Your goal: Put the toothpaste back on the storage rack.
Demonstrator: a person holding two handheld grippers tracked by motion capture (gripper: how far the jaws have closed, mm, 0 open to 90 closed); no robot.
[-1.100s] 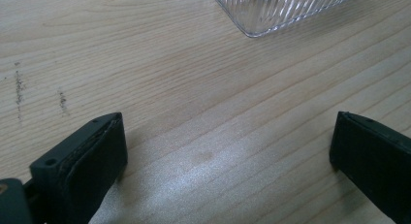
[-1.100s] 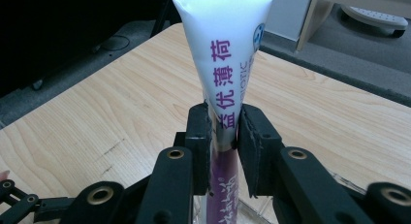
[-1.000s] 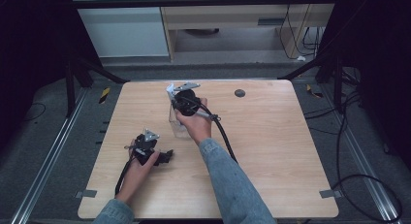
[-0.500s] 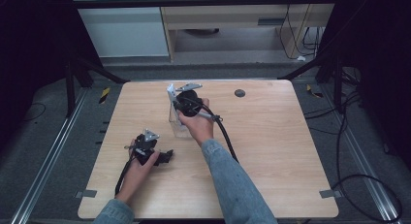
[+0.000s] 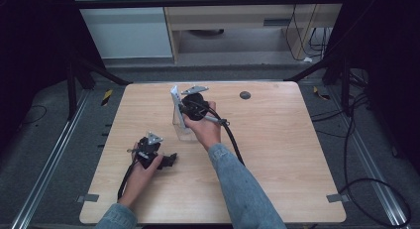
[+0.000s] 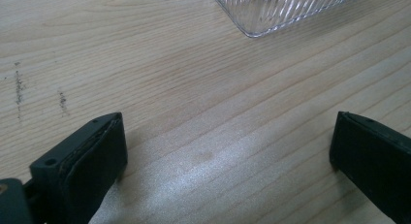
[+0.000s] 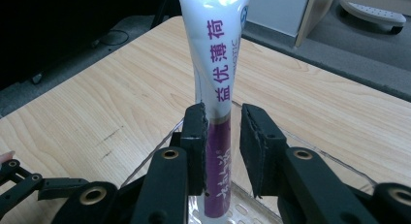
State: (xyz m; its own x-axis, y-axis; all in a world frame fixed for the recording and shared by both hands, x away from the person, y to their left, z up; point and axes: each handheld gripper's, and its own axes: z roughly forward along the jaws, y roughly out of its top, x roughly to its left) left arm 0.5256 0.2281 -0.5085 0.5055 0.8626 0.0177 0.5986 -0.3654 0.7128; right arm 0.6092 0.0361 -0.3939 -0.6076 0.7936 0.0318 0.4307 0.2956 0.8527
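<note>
Left gripper (image 5: 171, 159) rests on the table (image 5: 297, 154) near its front-left, jaws wide apart, nothing between them; in the left gripper view I see bare wood and a corner of the clear ribbed tray (image 6: 286, 10) ahead.

Mid-table, my right gripper (image 7: 223, 136) is at the tube (image 7: 215, 88), which stands upright with its lower end in the tray (image 5: 184, 130). Jaws narrow, left pad against the tube, right pad with a visible gap, so not a firm grip. Looks like the placing step: tube set into the tray, grip loosening.

Next move, my guess: open wider and back straight off without tipping the tube, which stands tall on a small base.

Writing: purple Chinese characters 益优薄荷 down the white tube, part of a Latin word ending "OTIC" beside them, more white characters on the purple lower band, too skewed to read.
</note>
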